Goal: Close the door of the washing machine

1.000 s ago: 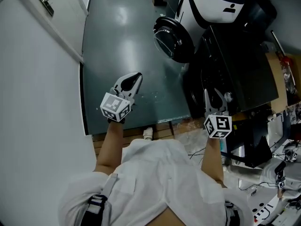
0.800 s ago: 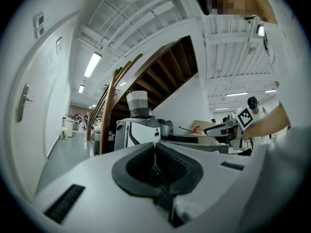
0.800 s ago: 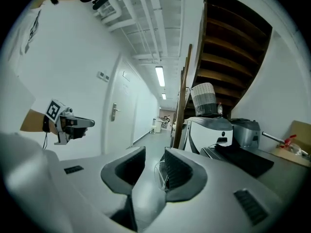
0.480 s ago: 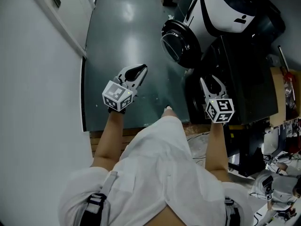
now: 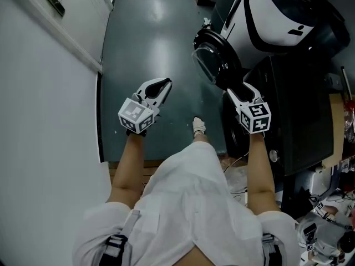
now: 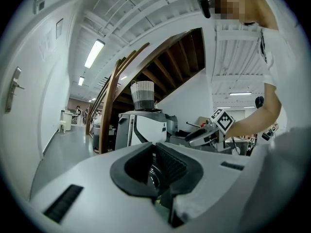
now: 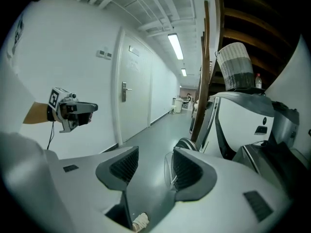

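Washing-machine door (image 5: 212, 60) hangs open as I aim my right gripper (image 5: 237, 91), jaws opening and empty, to push it; left gripper (image 5: 158, 87) closed, idle.

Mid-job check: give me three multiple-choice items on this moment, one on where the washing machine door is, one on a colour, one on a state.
1. Where is the washing machine door in the head view?
A. Just ahead of the right gripper
B. Behind the person
C. At the picture's bottom edge

2. What colour is the door's rim?
A. Red
B. Black
C. Yellow

3. How does the door stand?
A. Shut flush
B. Lying flat on the floor
C. Swung open

Answers:
1 A: the right gripper, its jaws opening with nothing between them, points toward the door's near edge.
2 B: the ring round the glass is black.
3 C: the door angles out from the dark washing machine.
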